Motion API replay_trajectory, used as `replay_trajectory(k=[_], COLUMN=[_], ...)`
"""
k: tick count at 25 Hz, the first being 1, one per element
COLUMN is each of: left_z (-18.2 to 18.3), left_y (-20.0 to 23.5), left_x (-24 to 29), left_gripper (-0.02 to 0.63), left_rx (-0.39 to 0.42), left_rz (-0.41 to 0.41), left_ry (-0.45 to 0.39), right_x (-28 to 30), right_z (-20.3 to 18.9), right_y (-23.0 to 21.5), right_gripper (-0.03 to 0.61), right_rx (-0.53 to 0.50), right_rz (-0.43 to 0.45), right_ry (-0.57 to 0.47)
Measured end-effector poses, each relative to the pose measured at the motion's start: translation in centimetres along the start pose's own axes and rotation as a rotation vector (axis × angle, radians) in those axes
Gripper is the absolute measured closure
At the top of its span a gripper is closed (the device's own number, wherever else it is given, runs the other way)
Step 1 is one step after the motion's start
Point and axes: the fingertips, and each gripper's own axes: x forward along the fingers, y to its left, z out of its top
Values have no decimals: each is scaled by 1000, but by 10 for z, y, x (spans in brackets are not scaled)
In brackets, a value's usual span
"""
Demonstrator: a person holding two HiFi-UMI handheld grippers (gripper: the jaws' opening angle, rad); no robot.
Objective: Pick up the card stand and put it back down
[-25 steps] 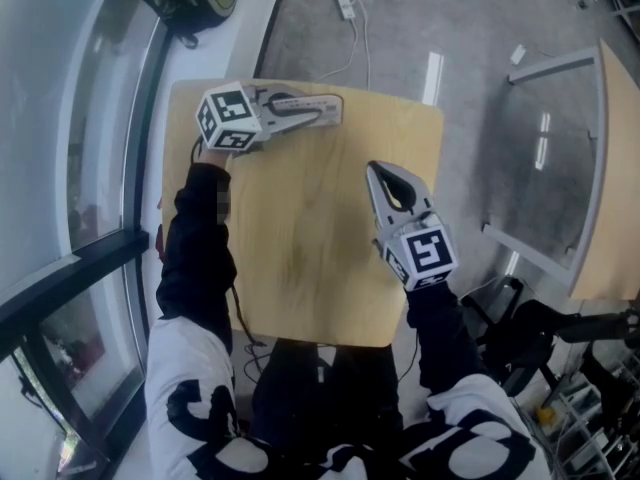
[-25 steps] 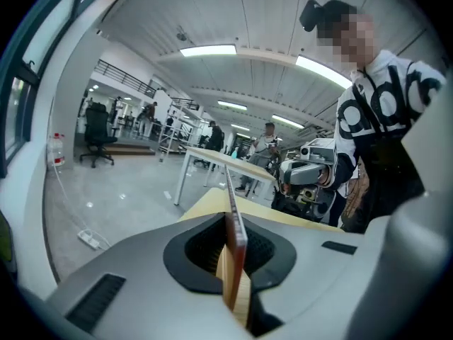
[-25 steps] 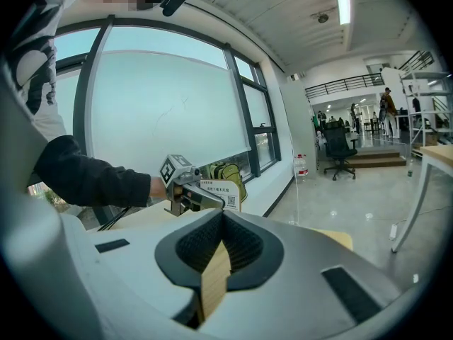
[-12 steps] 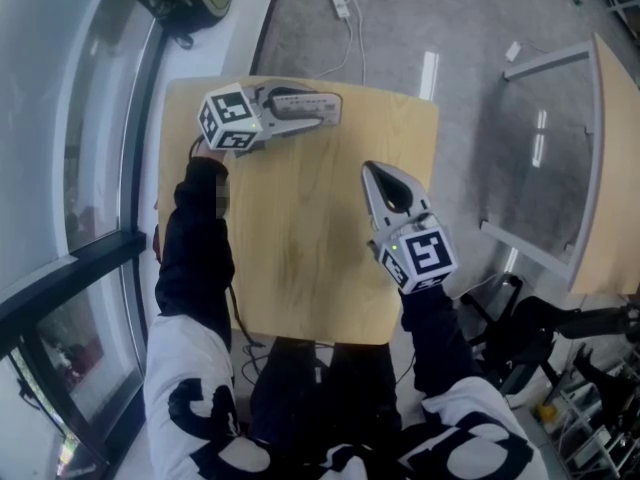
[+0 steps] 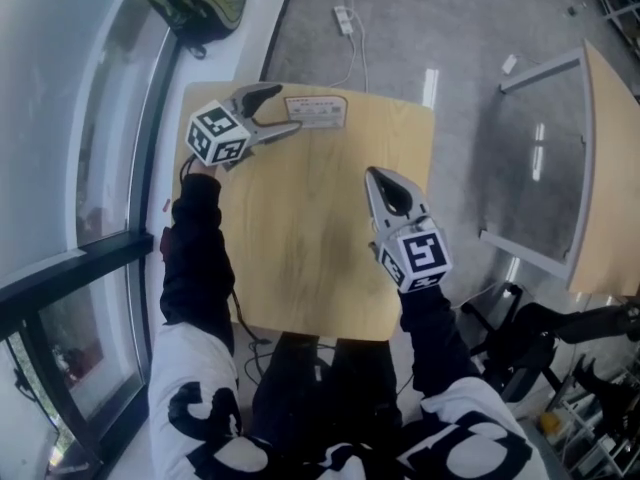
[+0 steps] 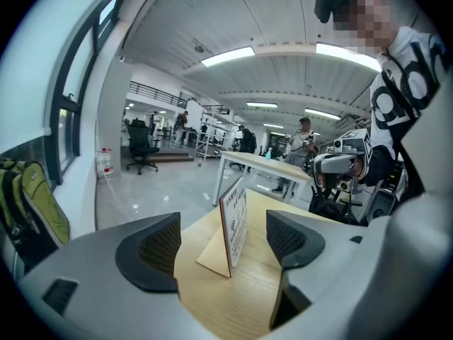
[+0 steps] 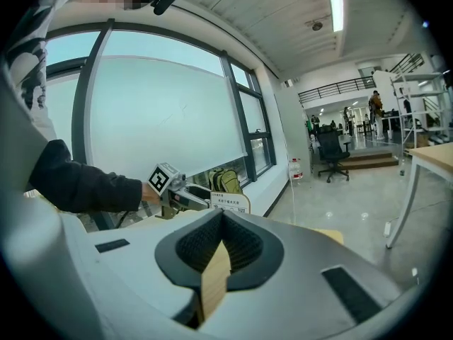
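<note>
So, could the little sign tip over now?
Maybe. The card stand stands between the jaws of the left gripper, which have just been opening, so a crooked pull-back could clip it and tip it. It is also near the far edge of the table, so a bump might push it off.

Card stand [image 5: 316,111] print unreadably small, backpack [image 5: 205,3] cropped at top edge, second table [image 5: 610,168] cropped at right.

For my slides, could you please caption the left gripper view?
Left gripper, jaws just opened, with the card stand upright between them, untouched, on the table.
</note>
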Motion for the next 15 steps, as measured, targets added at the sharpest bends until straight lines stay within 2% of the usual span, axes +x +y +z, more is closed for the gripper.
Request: replay_trajectory(k=[3, 8, 11, 15], left_z=[6, 28, 53, 65], left_y=[-4, -49, -69, -92], left_x=[-30, -76, -108, -143], left_gripper=[238, 268, 335, 412], left_rx=[15, 7, -49, -138], left_rz=[88, 184, 275, 414], left_ry=[-10, -68, -143, -174], right_x=[-6, -31, -46, -68], right_z=[11, 30, 51, 75], right_y=[9, 32, 47, 65], right_gripper=[563, 565, 565, 565], right_rx=[-32, -40, -57, -73], right_rz=[-21, -85, -124, -167], right_ry=[-24, -41, -71, -111])
